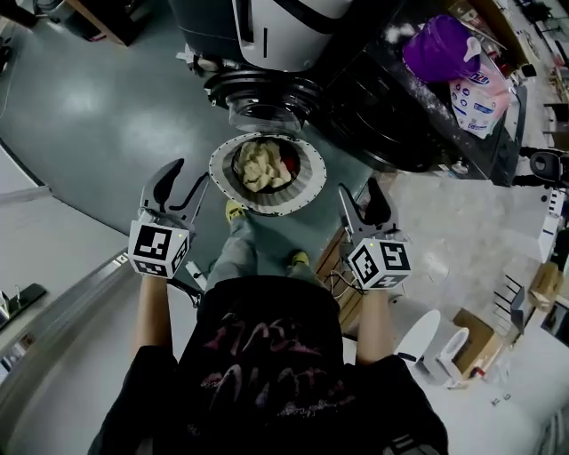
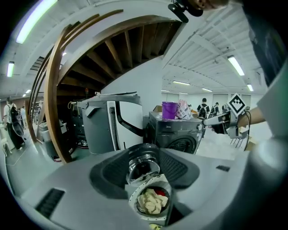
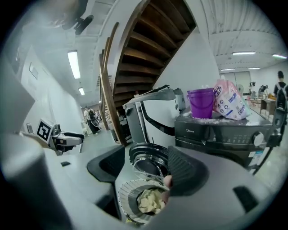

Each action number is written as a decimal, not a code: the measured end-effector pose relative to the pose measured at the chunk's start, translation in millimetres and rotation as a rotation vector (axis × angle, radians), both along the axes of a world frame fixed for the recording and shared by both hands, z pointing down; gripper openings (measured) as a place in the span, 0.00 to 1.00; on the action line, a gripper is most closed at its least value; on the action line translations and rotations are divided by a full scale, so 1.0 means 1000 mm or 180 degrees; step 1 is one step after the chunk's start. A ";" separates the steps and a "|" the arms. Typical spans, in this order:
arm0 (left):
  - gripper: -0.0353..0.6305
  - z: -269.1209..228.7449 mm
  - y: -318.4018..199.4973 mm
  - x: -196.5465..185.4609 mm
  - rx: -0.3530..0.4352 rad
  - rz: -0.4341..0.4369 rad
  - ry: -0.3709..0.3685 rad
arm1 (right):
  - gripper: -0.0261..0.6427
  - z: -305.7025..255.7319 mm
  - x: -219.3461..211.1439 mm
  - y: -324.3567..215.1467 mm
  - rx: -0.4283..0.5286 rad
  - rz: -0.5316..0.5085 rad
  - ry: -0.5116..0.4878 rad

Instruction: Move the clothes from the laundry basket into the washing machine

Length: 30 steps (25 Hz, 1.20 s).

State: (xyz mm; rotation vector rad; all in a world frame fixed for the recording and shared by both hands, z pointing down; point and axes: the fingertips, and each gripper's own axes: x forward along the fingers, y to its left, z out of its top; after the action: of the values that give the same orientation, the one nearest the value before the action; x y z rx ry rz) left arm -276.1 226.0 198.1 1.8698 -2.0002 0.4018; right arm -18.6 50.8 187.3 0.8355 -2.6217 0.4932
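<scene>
A round white laundry basket [image 1: 307, 182] stands on the floor in front of me, holding cream clothes [image 1: 258, 166] and a red piece. Just beyond it is the white washing machine [image 1: 277, 27], its round glass door [image 1: 265, 114] swung open over the floor. My left gripper [image 1: 184, 182] hangs open and empty at the basket's left. At the basket's right my right gripper [image 1: 358, 197] is open and empty too. In the left gripper view, basket [image 2: 135, 204] and door [image 2: 143, 167] show between the open left gripper [image 2: 146, 175]. The right gripper [image 3: 146, 170] frames the basket [image 3: 123, 193].
A dark second machine [image 1: 391, 98] stands right of the white one, with a purple bucket [image 1: 440, 44] and a detergent bag [image 1: 480, 96] on top. My yellow shoes [image 1: 233, 211] are beside the basket. A wooden staircase [image 2: 56, 90] rises at left. People stand far behind [image 2: 203, 108].
</scene>
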 end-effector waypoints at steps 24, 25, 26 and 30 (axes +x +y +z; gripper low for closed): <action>0.38 0.170 -0.056 0.012 -0.1123 0.0783 -0.0499 | 0.49 0.177 -0.069 -0.038 -0.0179 -0.1151 0.0816; 0.38 0.179 -0.055 0.014 -0.1202 0.0824 -0.0577 | 0.49 0.186 -0.066 -0.039 -0.0176 -0.1210 0.0857; 0.38 0.189 -0.055 0.017 -0.1281 0.0878 -0.0663 | 0.49 0.195 -0.064 -0.039 -0.0168 -0.1265 0.0899; 0.39 0.225 -0.052 0.023 -0.1493 0.1079 -0.0847 | 0.49 0.233 -0.058 -0.034 -0.0153 -0.1475 0.1061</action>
State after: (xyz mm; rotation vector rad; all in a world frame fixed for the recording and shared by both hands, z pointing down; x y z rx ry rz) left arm -253.2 173.8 422.9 1.9079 -1.5414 1.1577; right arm -77.0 17.1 420.4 0.2466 -2.3701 0.2596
